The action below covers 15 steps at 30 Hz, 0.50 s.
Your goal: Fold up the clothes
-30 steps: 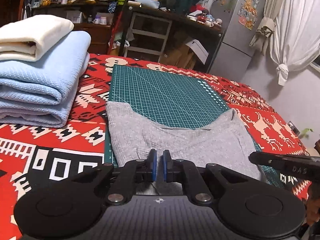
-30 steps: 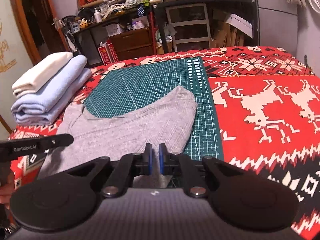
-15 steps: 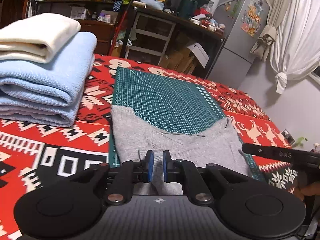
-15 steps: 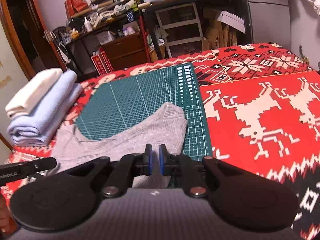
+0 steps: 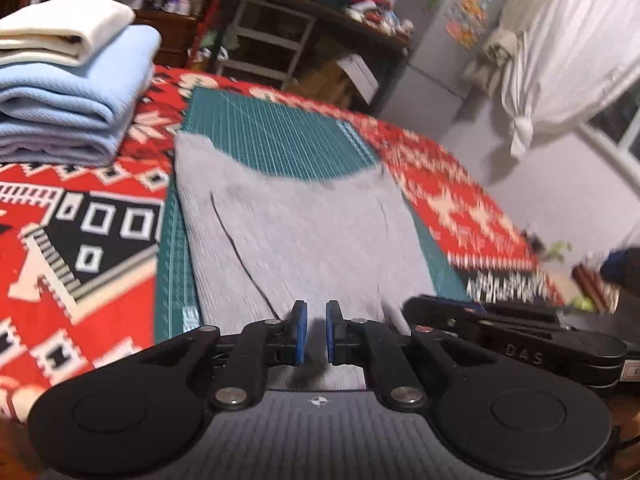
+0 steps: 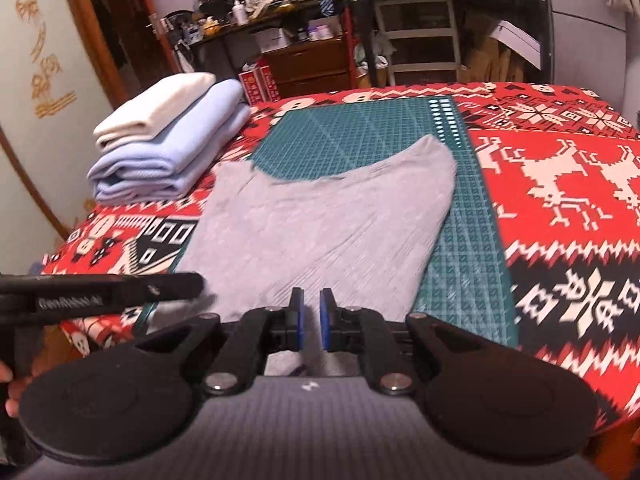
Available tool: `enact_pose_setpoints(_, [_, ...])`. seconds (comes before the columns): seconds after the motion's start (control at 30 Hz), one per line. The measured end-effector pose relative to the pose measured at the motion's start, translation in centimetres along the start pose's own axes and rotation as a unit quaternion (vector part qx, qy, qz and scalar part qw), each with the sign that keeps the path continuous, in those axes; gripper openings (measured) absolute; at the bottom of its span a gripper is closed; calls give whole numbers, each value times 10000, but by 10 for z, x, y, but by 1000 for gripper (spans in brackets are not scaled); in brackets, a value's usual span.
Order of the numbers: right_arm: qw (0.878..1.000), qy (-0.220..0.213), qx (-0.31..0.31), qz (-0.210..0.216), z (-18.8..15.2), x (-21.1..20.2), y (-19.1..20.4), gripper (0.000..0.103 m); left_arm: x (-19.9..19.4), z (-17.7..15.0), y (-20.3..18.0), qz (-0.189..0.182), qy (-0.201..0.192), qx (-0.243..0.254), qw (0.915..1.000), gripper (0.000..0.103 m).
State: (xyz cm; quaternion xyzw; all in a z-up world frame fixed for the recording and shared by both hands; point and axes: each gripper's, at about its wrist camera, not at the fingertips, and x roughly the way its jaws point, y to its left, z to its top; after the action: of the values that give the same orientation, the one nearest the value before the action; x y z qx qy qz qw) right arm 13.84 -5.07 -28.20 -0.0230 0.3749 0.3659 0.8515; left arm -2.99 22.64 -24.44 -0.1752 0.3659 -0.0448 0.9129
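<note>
Pinching the near hem of the grey garment (image 5: 296,236), the left gripper (image 5: 316,332) has its blue pads drawn to a narrow slit, with grey cloth running up between them. The right gripper (image 6: 310,322) stands just as narrow, its pads also closed on the near edge of the same cloth. In the right wrist view the left tool's side arm crosses the lower left corner and carries white lettering that reads roughly "GenRobot.AI", blurred at the end. In the left wrist view the right tool's side shows the letters "DAS".

The garment lies flat on the green cutting mat (image 6: 460,240), its long axis running away from the grippers, with the scooped neckline and two shoulder points at the far end. The mat's printed grid and a column of white squares show beyond it; no figures can be read.

The mat sits on a red patterned blanket (image 6: 560,168) with white reindeer and snowflakes. To the left rests a stack of folded blue cloth (image 6: 168,160) topped by a folded cream cloth (image 6: 156,110).
</note>
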Motion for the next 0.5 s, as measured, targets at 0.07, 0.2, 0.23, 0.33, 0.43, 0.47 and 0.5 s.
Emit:
enact_pose_setpoints(0.07, [9996, 216, -190, -52, -9, 3, 8, 9, 0, -5, -1, 35, 9, 47, 10000, 8])
enact_pose_setpoints(0.2, [9998, 122, -132, -27, -13, -5, 13, 9, -5, -5, 3, 97, -13, -33, 9999, 8])
enact_pose_setpoints(0.23, [9999, 57, -132, -17, -10, -5, 14, 9, -6, -5, 4, 118, -26, -53, 9999, 8])
enact_pose_setpoints(0.33, [9997, -81, -244, -42, 0, -2, 21, 8, -8, -6, 7, 150, -33, -108, 9998, 8])
enact_pose_setpoints(0.43, [9993, -85, -353, -7, 5, 10, 28, 3, -8, -6, 7, 152, -26, -118, 9998, 8])
enact_pose_setpoints(0.47, [9993, -30, -377, -1, 5, 15, 29, 2, -8, -6, 7, 149, -19, -108, 9998, 8])
enact_pose_setpoints(0.5, [9992, 56, -388, -11, 3, 19, 29, 1, -7, -6, 7, 149, -10, -96, 9998, 8])
